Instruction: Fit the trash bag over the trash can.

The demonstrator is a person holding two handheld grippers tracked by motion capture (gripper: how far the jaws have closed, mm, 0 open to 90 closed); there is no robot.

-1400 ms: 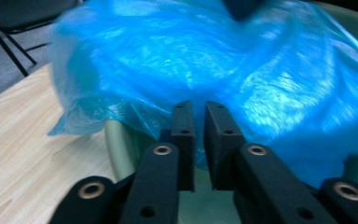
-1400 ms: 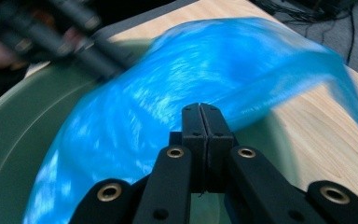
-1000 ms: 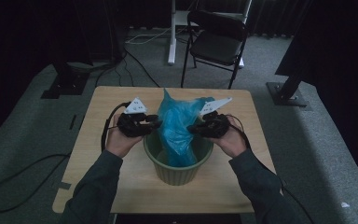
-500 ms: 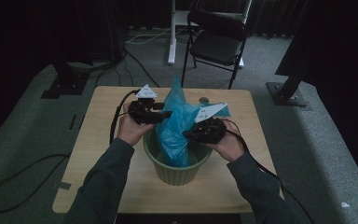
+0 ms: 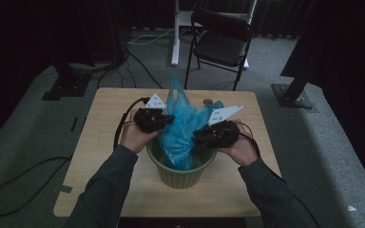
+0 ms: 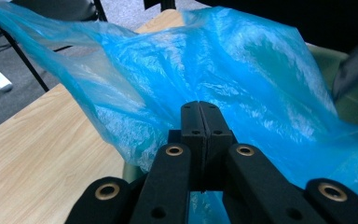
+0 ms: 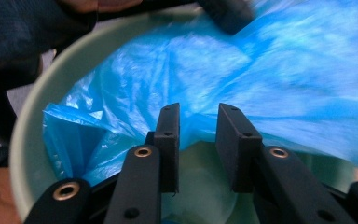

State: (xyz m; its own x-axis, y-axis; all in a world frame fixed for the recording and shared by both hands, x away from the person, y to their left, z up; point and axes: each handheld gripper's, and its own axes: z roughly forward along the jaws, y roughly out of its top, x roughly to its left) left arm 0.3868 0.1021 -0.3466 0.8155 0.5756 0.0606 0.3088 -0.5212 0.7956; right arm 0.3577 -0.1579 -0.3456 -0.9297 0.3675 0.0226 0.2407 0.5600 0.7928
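bin mouth [image 5: 158,151]: blocked by blue bag [image 5: 183,128] | table [image 5: 100,133] left: free

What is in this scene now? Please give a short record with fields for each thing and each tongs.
bag: thin blue plastic bag, its lower part inside the bucket, its top standing above the rim
bucket: round green plastic bucket on the light wooden table
left tongs: jaws closed together at the bag's film
right tongs: jaws apart, over the bucket's mouth at the bag
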